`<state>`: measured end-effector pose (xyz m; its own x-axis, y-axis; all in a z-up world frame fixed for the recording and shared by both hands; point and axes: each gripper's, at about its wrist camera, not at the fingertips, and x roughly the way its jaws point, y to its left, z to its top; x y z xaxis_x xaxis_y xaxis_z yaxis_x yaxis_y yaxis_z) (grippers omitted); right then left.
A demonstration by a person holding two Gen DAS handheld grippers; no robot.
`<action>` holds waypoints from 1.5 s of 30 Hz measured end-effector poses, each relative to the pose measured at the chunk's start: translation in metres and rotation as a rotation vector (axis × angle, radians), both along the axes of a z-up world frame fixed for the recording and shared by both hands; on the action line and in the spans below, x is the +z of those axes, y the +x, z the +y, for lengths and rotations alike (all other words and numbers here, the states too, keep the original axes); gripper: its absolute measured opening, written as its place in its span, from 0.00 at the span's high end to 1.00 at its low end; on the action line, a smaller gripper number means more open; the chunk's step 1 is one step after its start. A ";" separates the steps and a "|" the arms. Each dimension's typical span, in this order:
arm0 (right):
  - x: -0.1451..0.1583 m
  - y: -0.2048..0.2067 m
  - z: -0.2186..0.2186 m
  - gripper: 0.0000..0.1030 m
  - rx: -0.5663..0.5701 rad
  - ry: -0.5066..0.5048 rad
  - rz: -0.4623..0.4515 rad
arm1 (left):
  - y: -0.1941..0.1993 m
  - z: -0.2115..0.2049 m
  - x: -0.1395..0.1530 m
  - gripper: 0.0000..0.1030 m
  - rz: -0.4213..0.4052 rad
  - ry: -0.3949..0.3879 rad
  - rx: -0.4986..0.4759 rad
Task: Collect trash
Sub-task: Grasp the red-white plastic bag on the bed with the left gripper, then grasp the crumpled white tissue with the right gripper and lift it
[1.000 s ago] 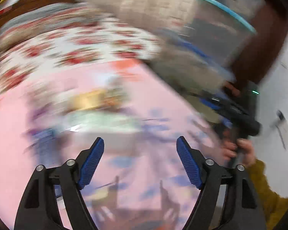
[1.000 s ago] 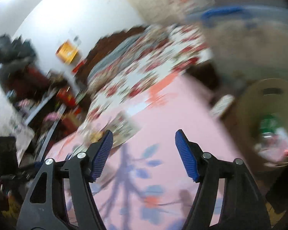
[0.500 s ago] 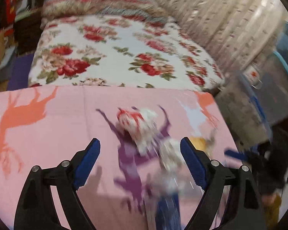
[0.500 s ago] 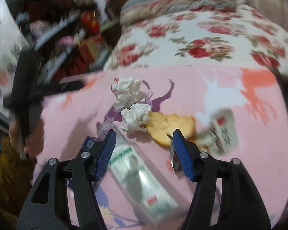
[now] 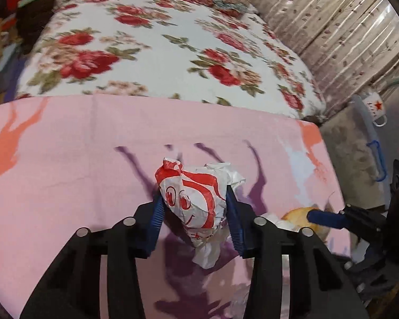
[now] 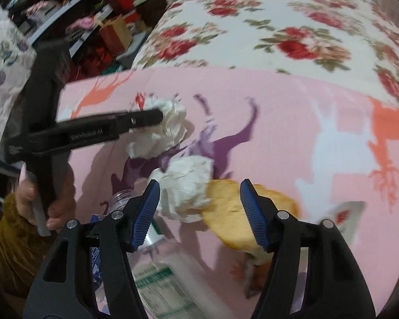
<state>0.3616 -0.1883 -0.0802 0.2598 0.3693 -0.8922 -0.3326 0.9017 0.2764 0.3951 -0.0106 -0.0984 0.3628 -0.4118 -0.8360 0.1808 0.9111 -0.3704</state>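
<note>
Trash lies on a pink cloth (image 5: 66,186) printed with deer. My left gripper (image 5: 194,207) is shut on a crumpled white wrapper with red print (image 5: 196,196), which also shows in the right wrist view (image 6: 170,122). My right gripper (image 6: 199,207) is open, its jaws on either side of a white crumpled paper ball (image 6: 186,183) and a yellow bread piece (image 6: 234,212). A clear plastic bottle with a green label (image 6: 157,271) lies under the right gripper. A small red and white packet (image 6: 345,215) lies to the right.
A bed with a rose-print blanket (image 5: 151,53) lies beyond the pink cloth. A grey container with a blue handle (image 5: 372,154) stands at the right. Cluttered shelves (image 6: 87,26) are at the far left in the right wrist view.
My left gripper has closed in on the red-print wrapper and shut on it. My right gripper has moved in low over the paper ball and bread.
</note>
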 end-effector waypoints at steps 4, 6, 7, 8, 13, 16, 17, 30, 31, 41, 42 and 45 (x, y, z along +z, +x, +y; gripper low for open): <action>0.012 -0.016 0.024 0.69 0.064 -0.027 -0.081 | -0.024 0.024 0.026 0.63 -0.026 -0.046 0.029; 0.037 -0.026 0.021 0.69 0.047 0.021 -0.146 | -0.038 0.034 0.045 0.63 -0.067 -0.076 0.034; 0.048 -0.030 0.017 0.69 0.034 0.054 -0.164 | -0.049 0.041 0.059 0.63 -0.093 -0.098 0.033; 0.063 -0.038 0.012 0.69 0.019 0.096 -0.193 | -0.062 0.047 0.073 0.63 -0.118 -0.125 0.032; 0.113 -0.105 -0.015 0.69 -0.016 0.231 -0.320 | -0.142 0.074 0.123 0.62 -0.246 -0.251 -0.005; 0.114 -0.162 -0.033 0.69 -0.043 0.275 -0.381 | -0.200 0.079 0.130 0.62 -0.290 -0.276 -0.049; 0.108 -0.180 -0.038 0.69 -0.060 0.277 -0.394 | -0.222 0.077 0.128 0.62 -0.298 -0.287 -0.081; -0.003 -0.327 -0.099 0.69 -0.381 0.237 -0.313 | -0.325 -0.036 0.049 0.62 -0.145 -0.202 -0.355; -0.005 -0.329 -0.101 0.69 -0.386 0.235 -0.312 | -0.327 -0.043 0.043 0.62 -0.146 -0.174 -0.360; -0.019 -0.334 -0.095 0.69 -0.358 0.182 -0.309 | -0.328 -0.059 0.007 0.59 -0.101 -0.046 -0.328; -0.020 -0.334 -0.095 0.68 -0.359 0.183 -0.309 | -0.329 -0.059 0.007 0.58 -0.101 -0.047 -0.327; -0.020 -0.334 -0.096 0.68 -0.367 0.191 -0.307 | -0.330 -0.058 0.006 0.56 -0.104 -0.047 -0.324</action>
